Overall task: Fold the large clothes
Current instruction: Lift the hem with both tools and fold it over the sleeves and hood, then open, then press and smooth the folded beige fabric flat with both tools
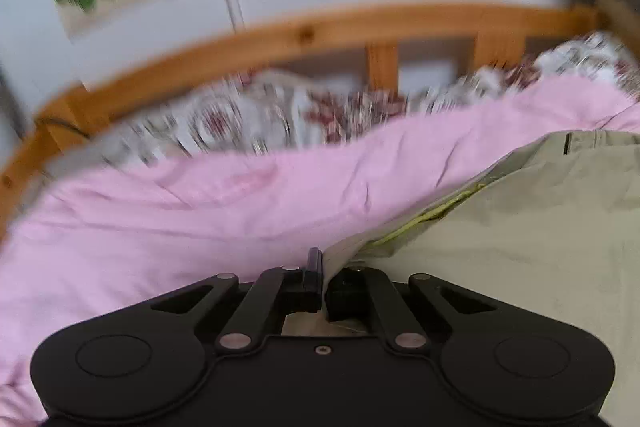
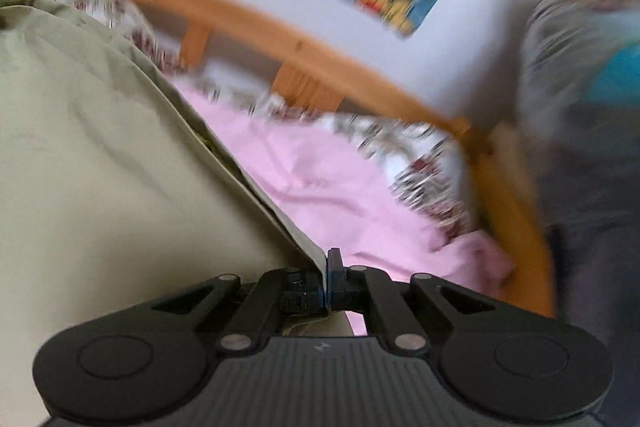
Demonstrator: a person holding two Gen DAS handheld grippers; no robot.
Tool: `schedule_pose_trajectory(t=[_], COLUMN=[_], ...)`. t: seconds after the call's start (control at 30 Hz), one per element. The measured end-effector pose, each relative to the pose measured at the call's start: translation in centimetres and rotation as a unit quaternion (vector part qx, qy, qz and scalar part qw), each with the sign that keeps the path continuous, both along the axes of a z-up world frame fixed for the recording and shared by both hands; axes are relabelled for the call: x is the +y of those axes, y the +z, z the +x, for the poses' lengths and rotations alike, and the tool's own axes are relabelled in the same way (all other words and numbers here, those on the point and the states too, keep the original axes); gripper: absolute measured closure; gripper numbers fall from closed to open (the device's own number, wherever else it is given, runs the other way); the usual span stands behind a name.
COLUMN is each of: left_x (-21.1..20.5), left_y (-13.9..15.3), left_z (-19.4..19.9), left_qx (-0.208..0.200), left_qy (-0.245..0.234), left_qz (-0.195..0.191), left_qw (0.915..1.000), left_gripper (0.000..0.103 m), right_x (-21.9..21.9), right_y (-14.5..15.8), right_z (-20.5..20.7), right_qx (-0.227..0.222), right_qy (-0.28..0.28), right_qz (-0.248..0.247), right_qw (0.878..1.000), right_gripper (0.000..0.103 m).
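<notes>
Above the pink bedcover [image 1: 200, 211], the 2 grippers — left gripper [image 1: 322, 269], right gripper [image 2: 326, 267] — are each pinching an edge of the olive garment [image 2: 100, 167], which is stretching between them, its span running hand to hand.

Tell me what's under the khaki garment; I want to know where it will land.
The pink sheet lies beneath the khaki garment, both grippers pinching its edge. Whatever is directly under the cloth's middle is covered.
</notes>
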State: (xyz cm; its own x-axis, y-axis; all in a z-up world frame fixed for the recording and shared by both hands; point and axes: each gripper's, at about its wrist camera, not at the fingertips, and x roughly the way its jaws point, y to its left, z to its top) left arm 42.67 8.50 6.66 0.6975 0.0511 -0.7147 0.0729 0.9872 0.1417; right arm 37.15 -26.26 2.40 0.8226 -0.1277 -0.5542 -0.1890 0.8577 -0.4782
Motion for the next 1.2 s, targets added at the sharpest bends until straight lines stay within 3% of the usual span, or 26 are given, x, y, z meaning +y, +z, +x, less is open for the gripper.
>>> schedule_pose_trajectory(t=[0.13,0.2,0.27,0.37,0.43,0.5,0.53,0.6,0.67,0.7,0.83,0.93,1.07,1.2], left_x=[-0.1,0.2,0.7,2.3,3.9,5.6,6.5,7.9,8.8,9.3,10.9,9.2,4.3,-0.9], left_y=[-4.8,-6.5,-7.4,-7.2,-6.3,-5.3,-4.8,-3.8,-2.6,-2.1,-0.3,-0.2,-2.1,-4.3], left_z=[3.4,4.5,5.3,5.9,6.0,5.7,5.7,5.7,5.5,5.3,4.4,2.8,0.9,0.5], left_qx=[0.04,0.06,0.074,0.087,0.076,0.05,0.039,0.031,0.008,-0.007,-0.064,-0.091,-0.088,-0.046], left_qy=[0.003,0.006,0.011,0.008,-0.006,-0.015,-0.014,-0.017,-0.004,0.002,0.039,0.029,-0.032,-0.099], left_qz=[-0.005,-0.021,-0.034,-0.061,-0.089,-0.114,-0.126,-0.157,-0.162,-0.164,-0.178,-0.162,-0.145,-0.164], left_qw=[0.9992,0.998,0.9966,0.9943,0.9931,0.9921,0.9911,0.987,0.9867,0.9865,0.9811,0.9822,0.985,0.9805], left_gripper=[0.102,0.1,0.089,0.069,0.033,0.016,0.012,0.01,0.006,0.001,0.001,0.001,0.001,0.001], right_x=[-0.4,-0.5,-0.6,-1.5,-2.7,-3.3,-3.4,-3.5,-3.8,-4.0,-4.6,-5.1,-6.0,-8.5], right_y=[-4.8,-6.6,-7.8,-8.0,-7.4,-7.3,-7.5,-7.5,-7.5,-7.5,-6.9,-5.4,-2.5,0.4], right_z=[3.2,4.1,4.7,4.8,4.8,4.8,4.7,4.5,4.7,4.6,4.1,3.7,3.8,5.1], right_qx=[0.03,0.032,0.02,-0.009,-0.016,-0.016,-0.018,-0.032,-0.042,-0.048,-0.059,-0.069,-0.068,-0.01], right_qy=[0.0,0.001,-0.002,-0.016,-0.019,-0.016,-0.016,-0.02,-0.028,-0.035,-0.037,-0.035,-0.025,0.025], right_qz=[0.006,0.009,0.001,0.007,0.026,0.031,0.028,0.022,0.022,0.021,0.014,0.021,0.061,0.191], right_qw=[1.0,0.999,1.0,1.0,0.999,0.999,0.999,0.999,0.998,0.998,0.997,0.997,0.995,0.981], right_gripper=[0.101,0.096,0.069,0.041,0.034,0.03,0.026,0.019,0.009,0.007,0.002,0.001,0.0,0.0])
